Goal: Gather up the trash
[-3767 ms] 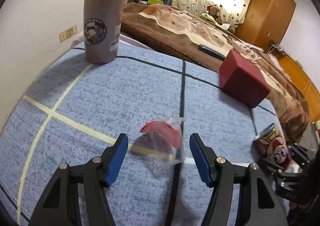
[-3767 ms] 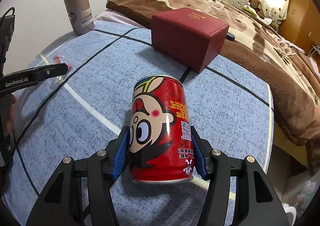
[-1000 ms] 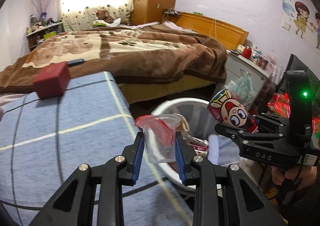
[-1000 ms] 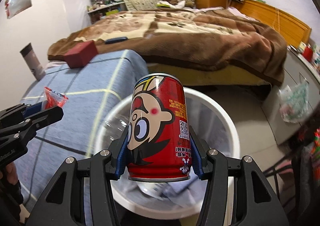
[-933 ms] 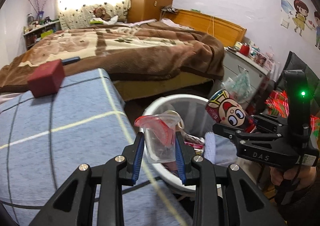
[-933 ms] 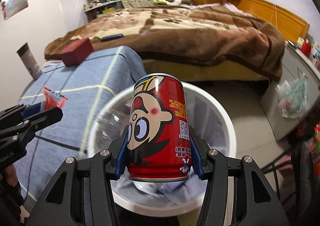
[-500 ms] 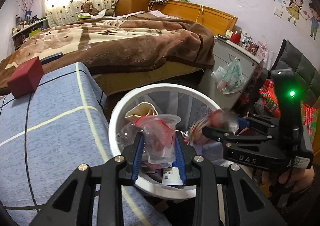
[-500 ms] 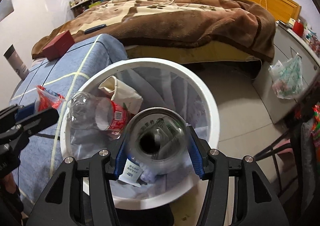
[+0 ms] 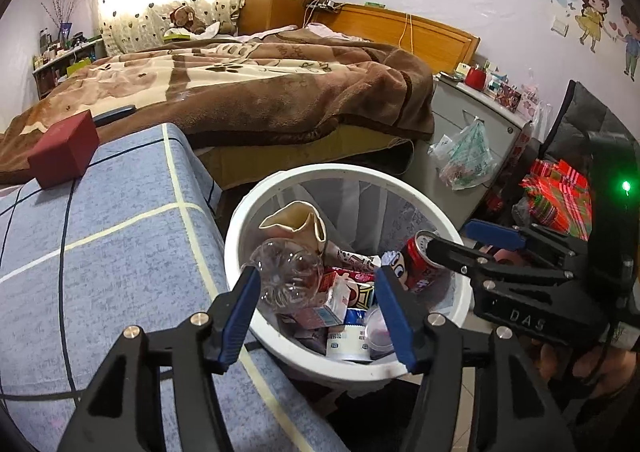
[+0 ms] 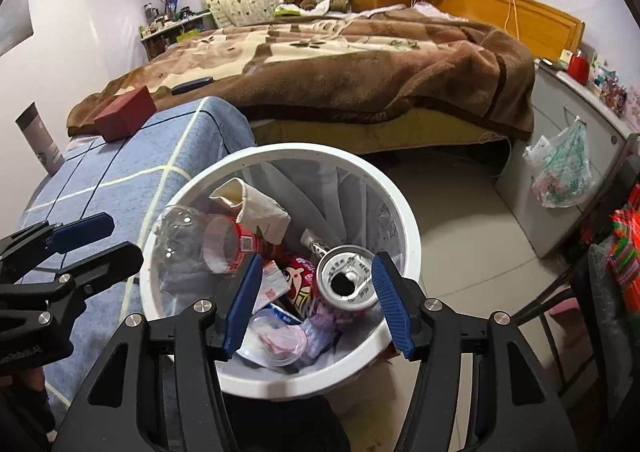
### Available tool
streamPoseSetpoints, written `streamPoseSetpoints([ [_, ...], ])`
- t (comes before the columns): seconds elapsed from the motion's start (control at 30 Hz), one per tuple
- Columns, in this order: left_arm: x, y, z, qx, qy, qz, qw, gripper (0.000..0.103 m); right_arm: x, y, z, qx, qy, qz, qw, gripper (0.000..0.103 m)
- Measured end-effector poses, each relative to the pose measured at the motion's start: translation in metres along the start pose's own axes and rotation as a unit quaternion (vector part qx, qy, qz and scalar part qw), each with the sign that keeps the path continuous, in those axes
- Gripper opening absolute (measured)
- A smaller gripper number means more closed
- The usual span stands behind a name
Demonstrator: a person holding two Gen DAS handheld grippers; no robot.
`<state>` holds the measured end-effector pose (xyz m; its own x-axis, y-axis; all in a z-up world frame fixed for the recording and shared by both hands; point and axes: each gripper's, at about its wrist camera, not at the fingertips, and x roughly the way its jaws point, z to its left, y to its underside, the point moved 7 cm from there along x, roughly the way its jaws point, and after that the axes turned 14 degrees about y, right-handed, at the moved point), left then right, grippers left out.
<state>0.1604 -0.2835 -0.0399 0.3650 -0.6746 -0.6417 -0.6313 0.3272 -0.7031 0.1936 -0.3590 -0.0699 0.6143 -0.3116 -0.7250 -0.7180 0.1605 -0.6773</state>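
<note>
The left tool [image 9: 318, 314] hangs over the near rim of the white bin [image 9: 400, 181] with its jaws opening and nothing between them; a second ago its blue pads pinched a clear plastic cup with a red lid. A small clear cup [image 9: 376, 330] now lies low in the bin beside the right-hand pad, though whether it is the same cup cannot be told for certain. The right tool [image 10: 316, 302] also stands over the bin, jaws opening and empty; a second ago it gripped the red cartoon can [image 10: 348, 282] upright. That can now rests inside the bin among the other rubbish, its opened top tilted towards the right wrist camera and clear of both pads. Around it lie a crushed clear bottle [image 10: 200, 232], a cream paper bag [image 10: 256, 207] and assorted wrappers. The bin stands on the floor just beside the blue-clothed table [image 9: 100, 252], which carries a red box [image 9: 64, 153] at its far edge and a grey tumbler [image 10: 40, 143] farther back. The bed with its brown blanket [image 10: 360, 63] lies beyond.
</note>
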Motion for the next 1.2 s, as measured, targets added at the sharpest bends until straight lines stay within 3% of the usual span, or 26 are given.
streamPoseSetpoints([
  [0.17,-0.014,0.007,0.000,0.001,-0.013,-0.014,0.9998,0.065,-0.014,0.008,0.000,0.018,0.021,-0.021,0.999,0.059],
  [0.67,-0.070,0.038,-0.001,0.023,-0.114,-0.067,0.9909,0.066,-0.060,0.031,0.021,0.041,0.035,-0.077,0.996,0.058],
  [0.8,-0.078,0.047,0.000,0.011,-0.101,-0.075,0.9920,0.066,-0.064,0.039,0.023,0.054,0.043,-0.078,0.995,0.058],
  [1.2,-0.096,0.058,0.003,0.008,-0.120,-0.099,0.9878,0.066,-0.074,0.046,0.029,0.062,0.045,-0.096,0.992,0.058],
])
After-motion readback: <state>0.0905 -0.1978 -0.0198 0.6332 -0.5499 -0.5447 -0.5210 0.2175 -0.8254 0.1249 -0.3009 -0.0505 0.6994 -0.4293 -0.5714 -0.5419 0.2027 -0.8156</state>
